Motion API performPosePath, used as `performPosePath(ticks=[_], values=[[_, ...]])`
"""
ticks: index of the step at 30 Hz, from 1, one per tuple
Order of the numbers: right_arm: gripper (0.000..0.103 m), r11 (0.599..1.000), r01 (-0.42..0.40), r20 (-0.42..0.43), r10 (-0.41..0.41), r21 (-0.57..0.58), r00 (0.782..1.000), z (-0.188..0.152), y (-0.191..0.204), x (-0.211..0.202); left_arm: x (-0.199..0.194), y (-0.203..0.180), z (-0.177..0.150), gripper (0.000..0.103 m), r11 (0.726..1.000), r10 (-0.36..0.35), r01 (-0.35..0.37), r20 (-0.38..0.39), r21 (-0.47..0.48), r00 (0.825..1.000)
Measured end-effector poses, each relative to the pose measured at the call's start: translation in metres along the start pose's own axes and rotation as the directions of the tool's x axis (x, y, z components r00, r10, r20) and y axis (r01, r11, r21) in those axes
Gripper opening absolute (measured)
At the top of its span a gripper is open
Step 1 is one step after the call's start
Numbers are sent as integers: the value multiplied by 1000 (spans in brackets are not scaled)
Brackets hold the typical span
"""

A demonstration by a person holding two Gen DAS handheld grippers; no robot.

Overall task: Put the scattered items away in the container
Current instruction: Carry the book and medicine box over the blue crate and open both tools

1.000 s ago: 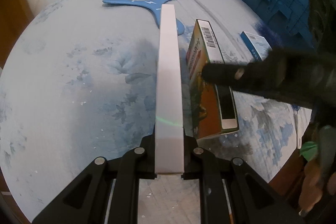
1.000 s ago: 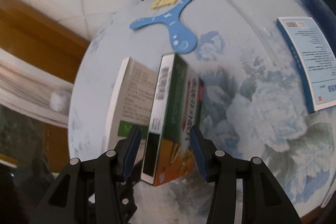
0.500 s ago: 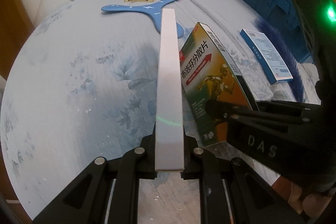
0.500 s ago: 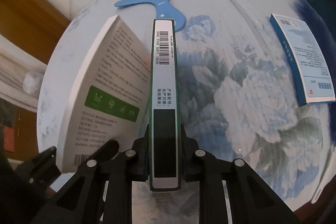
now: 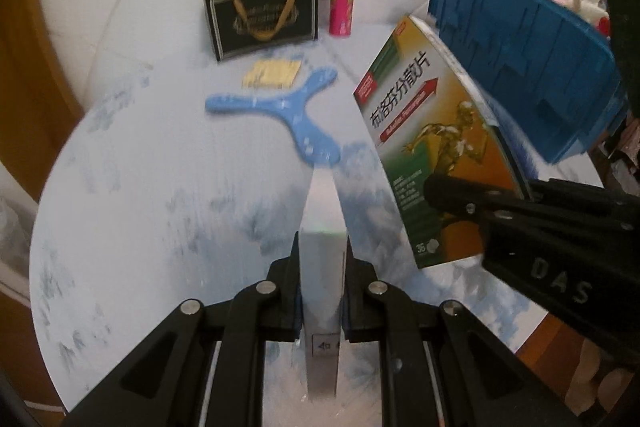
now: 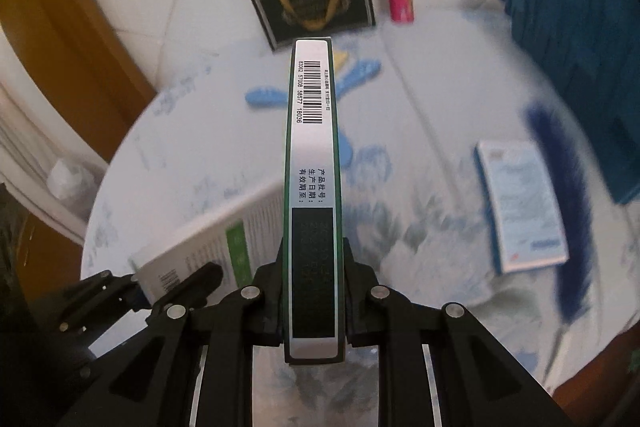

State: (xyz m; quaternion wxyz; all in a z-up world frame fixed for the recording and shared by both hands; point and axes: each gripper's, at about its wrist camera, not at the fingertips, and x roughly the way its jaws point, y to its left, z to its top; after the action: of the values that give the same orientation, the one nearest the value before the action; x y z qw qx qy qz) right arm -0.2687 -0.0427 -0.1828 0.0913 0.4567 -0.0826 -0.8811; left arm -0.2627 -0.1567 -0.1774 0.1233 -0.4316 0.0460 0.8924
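My left gripper (image 5: 322, 259) is shut on a white box (image 5: 323, 267), held edge-up above the table. The same white box (image 6: 208, 247) shows low at the left of the right wrist view. My right gripper (image 6: 312, 259) is shut on a green and orange medicine box (image 6: 313, 163), its barcode edge facing up. In the left wrist view that medicine box (image 5: 432, 147) hangs in the air to the right, tilted, near the blue crate (image 5: 532, 67). The crate (image 6: 572, 39) stands at the table's far right.
On the round blue-flowered table (image 5: 140, 207) lie a blue boomerang (image 5: 288, 111), a yellow packet (image 5: 272, 73), a flat blue-and-white box (image 6: 520, 203) and a dark blue feather (image 6: 560, 195). At the back stand a black gift bag (image 5: 262, 17) and a pink tube (image 5: 341, 3).
Both grippers have risen off the table with their boxes. The right gripper closed on the medicine box, and both views now tilt up toward the far side and the crate.
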Motion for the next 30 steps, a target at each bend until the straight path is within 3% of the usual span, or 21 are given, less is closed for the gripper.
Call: performPosePath(ticks=[7, 15, 22, 30], values=[[20, 1000, 4, 81, -4, -3, 997, 37, -12, -45, -28, -20, 44, 13, 999, -20, 17, 94, 29, 995], [20, 1000, 18, 191, -18, 3, 982, 94, -65, -104, -40, -76, 116, 13, 996, -26, 8, 194, 93, 981], [20, 999, 34, 303, -29, -9, 953, 165, -162, -170, -40, -163, 215, 13, 993, -41, 8, 286, 115, 957], [20, 988, 154, 425, -137, -6, 895, 262, -304, -260, -41, -291, 348, 13, 992, -86, 46, 379, 114, 921]])
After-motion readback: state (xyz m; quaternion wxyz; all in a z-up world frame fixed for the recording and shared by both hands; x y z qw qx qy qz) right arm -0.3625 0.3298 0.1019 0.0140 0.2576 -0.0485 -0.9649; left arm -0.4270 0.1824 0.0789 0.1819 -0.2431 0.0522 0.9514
